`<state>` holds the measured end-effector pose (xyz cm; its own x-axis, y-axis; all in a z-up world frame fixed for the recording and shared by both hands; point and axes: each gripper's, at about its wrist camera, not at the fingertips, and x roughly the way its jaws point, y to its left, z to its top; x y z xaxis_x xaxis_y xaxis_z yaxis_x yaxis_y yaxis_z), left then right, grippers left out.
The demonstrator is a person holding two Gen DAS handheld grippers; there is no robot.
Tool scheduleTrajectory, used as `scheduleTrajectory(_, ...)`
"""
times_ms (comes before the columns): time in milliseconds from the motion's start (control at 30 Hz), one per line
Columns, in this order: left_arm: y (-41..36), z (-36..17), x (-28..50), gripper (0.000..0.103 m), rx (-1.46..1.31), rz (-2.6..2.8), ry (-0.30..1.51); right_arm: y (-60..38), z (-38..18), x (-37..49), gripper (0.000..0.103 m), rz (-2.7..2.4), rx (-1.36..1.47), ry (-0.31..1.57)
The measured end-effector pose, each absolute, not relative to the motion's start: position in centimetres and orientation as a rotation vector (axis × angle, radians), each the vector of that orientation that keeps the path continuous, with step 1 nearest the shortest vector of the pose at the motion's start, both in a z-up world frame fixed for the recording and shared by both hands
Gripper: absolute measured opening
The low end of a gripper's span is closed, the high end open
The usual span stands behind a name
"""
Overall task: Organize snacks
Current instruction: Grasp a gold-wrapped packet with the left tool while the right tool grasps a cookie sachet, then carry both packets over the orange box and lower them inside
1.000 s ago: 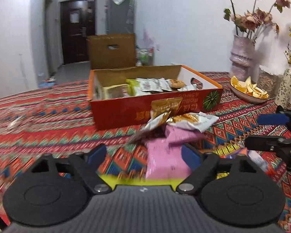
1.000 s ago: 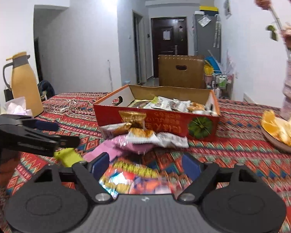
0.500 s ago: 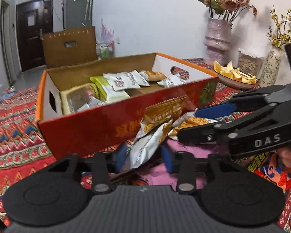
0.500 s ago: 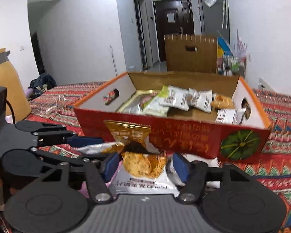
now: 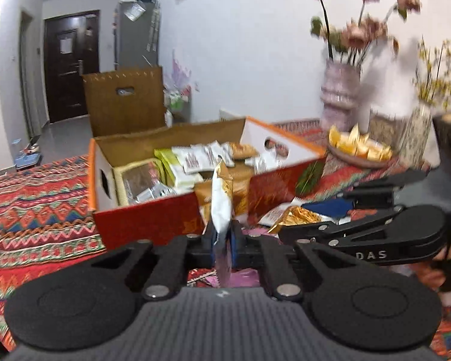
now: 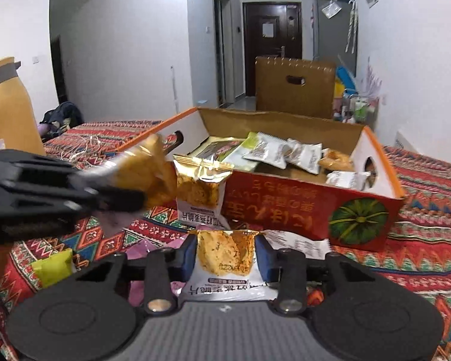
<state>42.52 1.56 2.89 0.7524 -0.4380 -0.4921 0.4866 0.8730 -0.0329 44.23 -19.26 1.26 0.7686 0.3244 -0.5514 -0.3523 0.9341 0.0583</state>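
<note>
My left gripper (image 5: 224, 242) is shut on a white and gold snack packet (image 5: 221, 201), which stands on edge above the cloth in front of the open red-orange box (image 5: 147, 222). The right wrist view shows the same left gripper (image 6: 129, 188) at the left, with its packet (image 6: 148, 174) blurred. My right gripper (image 6: 225, 255) lies low on the table with its jaws closing. Its pads touch both side edges of a second white and gold packet (image 6: 225, 282). A third such packet (image 6: 200, 194) leans on the box wall (image 6: 285, 207). Several packets lie inside the box.
Pink packets (image 6: 141, 249) and a yellow-green one (image 6: 52, 266) lie on the patterned cloth by my right gripper. A yellow thermos (image 6: 9, 111) stands far left. At the right are a flower vase (image 5: 339, 96) and a bowl of orange wedges (image 5: 357, 150). A brown carton (image 6: 294, 87) stands beyond the table.
My left gripper closed on the packet and raised it on edge off the pile. My right gripper moved in toward the box over the other packet and its jaws narrowed onto it.
</note>
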Motion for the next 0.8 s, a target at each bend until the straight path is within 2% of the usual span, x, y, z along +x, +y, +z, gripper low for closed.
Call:
scheduleTrajectory(267,3.3,6.8,32.0,0.009,-0.023,-0.398,0.479,-21.8,4.9,35.3,0.04,0.331,-0.039,0.465)
scheduleTrajectory(567,4.2,6.9,22.8,0.009,-0.082,-0.3,0.491,-23.6,5.8,25.1,0.04,0.282,-0.101,0.44)
scheduleTrajectory(800,3.0,6.1,18.5,0.009,-0.098,-0.308,0.529,-24.4,5.0,19.4,0.04,0.285,-0.086,0.461)
